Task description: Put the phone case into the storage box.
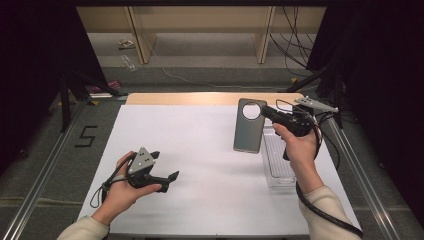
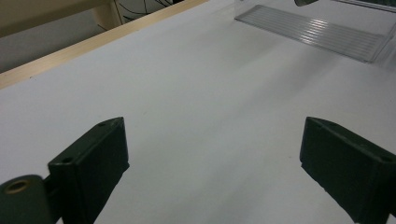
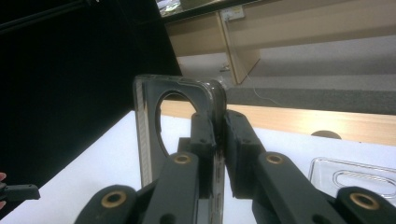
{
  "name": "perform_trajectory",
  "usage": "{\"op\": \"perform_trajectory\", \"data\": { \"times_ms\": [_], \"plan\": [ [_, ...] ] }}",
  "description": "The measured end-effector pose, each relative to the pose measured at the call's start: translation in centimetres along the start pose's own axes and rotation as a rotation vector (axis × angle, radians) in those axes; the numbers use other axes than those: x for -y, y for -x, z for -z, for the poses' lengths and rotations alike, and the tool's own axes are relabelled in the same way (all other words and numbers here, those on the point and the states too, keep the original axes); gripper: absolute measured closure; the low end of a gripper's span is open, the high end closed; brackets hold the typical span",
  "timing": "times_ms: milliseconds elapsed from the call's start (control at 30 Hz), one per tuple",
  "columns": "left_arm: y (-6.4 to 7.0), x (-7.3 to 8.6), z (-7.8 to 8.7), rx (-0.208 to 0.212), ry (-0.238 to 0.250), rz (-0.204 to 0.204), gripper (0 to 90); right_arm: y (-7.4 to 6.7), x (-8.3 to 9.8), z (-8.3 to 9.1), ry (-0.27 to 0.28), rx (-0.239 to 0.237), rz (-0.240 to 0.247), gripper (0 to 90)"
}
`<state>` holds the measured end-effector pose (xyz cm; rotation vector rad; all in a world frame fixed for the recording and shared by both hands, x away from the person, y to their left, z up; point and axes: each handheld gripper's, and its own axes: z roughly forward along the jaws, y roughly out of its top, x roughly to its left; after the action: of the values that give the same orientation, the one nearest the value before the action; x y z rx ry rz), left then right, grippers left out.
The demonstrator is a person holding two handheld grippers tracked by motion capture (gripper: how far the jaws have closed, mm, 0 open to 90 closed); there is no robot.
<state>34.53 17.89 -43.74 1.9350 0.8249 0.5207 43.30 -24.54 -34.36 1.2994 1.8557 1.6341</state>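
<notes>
A grey see-through phone case with a round camera hole is held up over the right half of the white table. My right gripper is shut on the case's edge near the hole. In the right gripper view the two pads pinch the thin wall of the case at my right gripper. My left gripper rests low at the front left with its jaws wide apart. In its own view, my left gripper has bare table between the jaws.
A clear plastic tray lies by the table's right edge, under the right hand, and is also seen as the clear tray and the clear tray. A wooden strip borders the far side. Black stands and cables flank the table.
</notes>
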Motion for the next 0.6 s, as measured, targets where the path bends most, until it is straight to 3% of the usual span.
{"op": "perform_trajectory", "data": {
  "times_ms": [600],
  "plan": [
    [0.0, 0.02, -0.04, -0.001, -0.002, 0.001, 7.6, 0.42, -0.17, 0.32, 0.002, 0.012, -0.012, 83.0]
  ]
}}
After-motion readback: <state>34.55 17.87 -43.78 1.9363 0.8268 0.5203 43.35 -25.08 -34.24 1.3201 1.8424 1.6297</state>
